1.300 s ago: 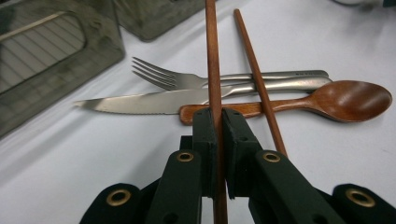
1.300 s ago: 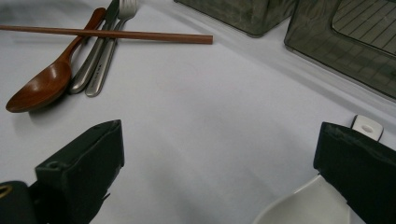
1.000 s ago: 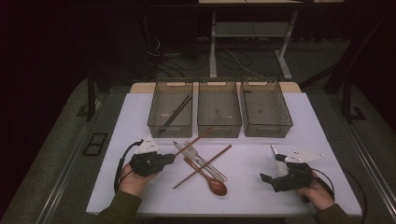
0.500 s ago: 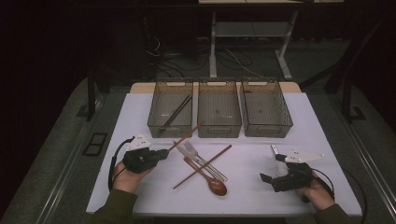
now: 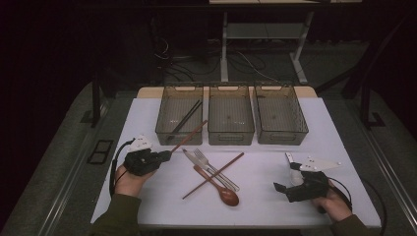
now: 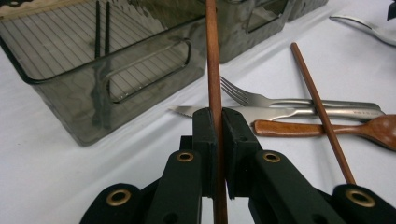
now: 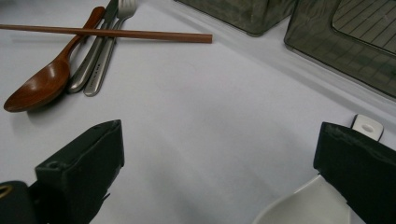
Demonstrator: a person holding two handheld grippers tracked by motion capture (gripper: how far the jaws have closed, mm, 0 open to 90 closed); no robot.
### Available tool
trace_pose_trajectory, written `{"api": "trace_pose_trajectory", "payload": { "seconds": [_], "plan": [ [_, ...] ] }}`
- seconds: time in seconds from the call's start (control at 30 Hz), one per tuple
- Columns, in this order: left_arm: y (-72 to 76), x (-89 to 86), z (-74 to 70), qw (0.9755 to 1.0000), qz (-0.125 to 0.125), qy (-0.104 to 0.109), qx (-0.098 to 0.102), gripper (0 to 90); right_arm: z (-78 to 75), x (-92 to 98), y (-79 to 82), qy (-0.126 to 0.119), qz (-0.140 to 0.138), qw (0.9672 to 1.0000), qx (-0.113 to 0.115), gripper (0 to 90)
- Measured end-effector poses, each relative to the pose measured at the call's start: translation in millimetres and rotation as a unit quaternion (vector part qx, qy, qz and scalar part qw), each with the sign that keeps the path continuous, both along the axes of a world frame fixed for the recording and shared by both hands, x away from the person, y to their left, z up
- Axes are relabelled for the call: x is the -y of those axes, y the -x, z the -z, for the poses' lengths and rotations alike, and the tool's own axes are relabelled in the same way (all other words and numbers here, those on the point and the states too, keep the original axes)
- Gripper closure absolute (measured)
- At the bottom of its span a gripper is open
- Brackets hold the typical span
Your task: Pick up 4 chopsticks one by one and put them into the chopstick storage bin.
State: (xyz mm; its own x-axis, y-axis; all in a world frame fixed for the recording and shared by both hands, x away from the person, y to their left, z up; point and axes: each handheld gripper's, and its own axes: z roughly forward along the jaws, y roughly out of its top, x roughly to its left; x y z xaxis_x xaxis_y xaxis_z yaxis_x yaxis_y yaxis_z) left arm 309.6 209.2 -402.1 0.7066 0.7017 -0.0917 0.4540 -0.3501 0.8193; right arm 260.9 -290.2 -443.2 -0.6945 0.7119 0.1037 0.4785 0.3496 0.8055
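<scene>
My left gripper (image 5: 166,155) (image 6: 215,122) is shut on a brown chopstick (image 5: 190,135) (image 6: 211,56), which slants up off the table with its far tip at the front wall of the left bin (image 5: 158,124) (image 6: 140,88). A pair of black chopsticks (image 5: 186,117) (image 6: 102,28) lies inside that bin. A second brown chopstick (image 5: 212,176) (image 6: 317,107) (image 7: 121,33) rests across a fork (image 5: 209,164) (image 6: 280,100), a knife (image 5: 196,160) and a wooden spoon (image 5: 223,192) (image 7: 44,84). My right gripper (image 5: 289,180) (image 7: 219,135) stands open at the right, a white spoon (image 5: 293,169) (image 7: 303,205) by its jaw.
The middle bin (image 5: 230,138) and right bin (image 5: 282,139) stand in a row with the left one at the back of the white table (image 5: 147,105). The table's near edge runs just in front of both hands.
My left gripper has drawn left and a little away with the brown chopstick, whose tip has risen toward the left bin. The right gripper has kept still.
</scene>
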Motion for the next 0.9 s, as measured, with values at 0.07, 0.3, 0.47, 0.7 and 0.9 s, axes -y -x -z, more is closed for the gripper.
{"api": "trace_pose_trajectory", "payload": {
  "seconds": [0.07,0.3,0.47,0.7,0.9],
  "plan": [
    [-2.5,-1.2,-1.2,1.0000,-0.002,-0.002,0.001,83.8,0.0,0.0,0.0,0.000,0.000,1.0000,0.000,1.6],
    [-16.5,-3.9,-5.1,0.9999,-0.015,0.001,0.004,83.7,0.2,-0.1,-0.4,0.001,0.000,1.0000,0.000,1.6],
    [-27.7,-6.5,-9.2,0.9997,-0.024,0.005,0.008,83.8,0.2,0.2,-0.6,0.000,0.001,1.0000,0.001,1.6],
    [-41.1,-6.7,-14.0,0.9994,-0.032,0.011,0.010,83.7,0.3,0.1,-0.5,0.000,0.001,1.0000,0.001,1.6],
    [-56.6,-3.7,-20.5,0.9992,-0.034,0.015,0.013,83.7,0.6,-0.1,-0.7,0.003,0.001,1.0000,0.000,1.6]
  ]
}}
